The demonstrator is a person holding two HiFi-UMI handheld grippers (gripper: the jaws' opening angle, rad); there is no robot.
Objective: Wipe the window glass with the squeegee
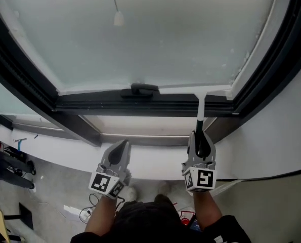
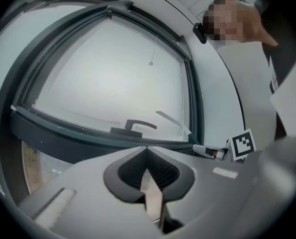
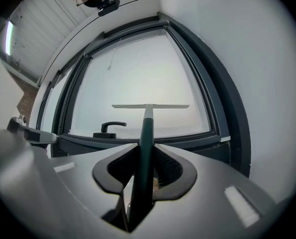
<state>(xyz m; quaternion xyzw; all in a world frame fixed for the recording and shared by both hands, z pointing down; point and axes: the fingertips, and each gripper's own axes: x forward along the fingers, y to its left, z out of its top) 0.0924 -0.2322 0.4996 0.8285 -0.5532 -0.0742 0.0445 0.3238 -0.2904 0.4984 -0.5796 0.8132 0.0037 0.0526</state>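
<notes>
right tool point(image 3: 144, 158) clamping squeegee point(image 3: 147, 121), blade point(image 3: 167, 105) near window glass point(image 3: 138, 68) bottom edge

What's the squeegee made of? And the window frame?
The squeegee looks like plastic: a smooth dark green handle with a thin pale blade. The window frame looks like dark painted metal, matte with straight edges, though it could be plastic.

A dark lever handle point(image 1: 142, 89) sits ahead of the jaws; a white cord pull point(image 1: 119, 18) hangs farther beyond it.

Left gripper point(image 2: 147, 156) jaws together, window handle point(image 2: 134, 127) ahead
</notes>
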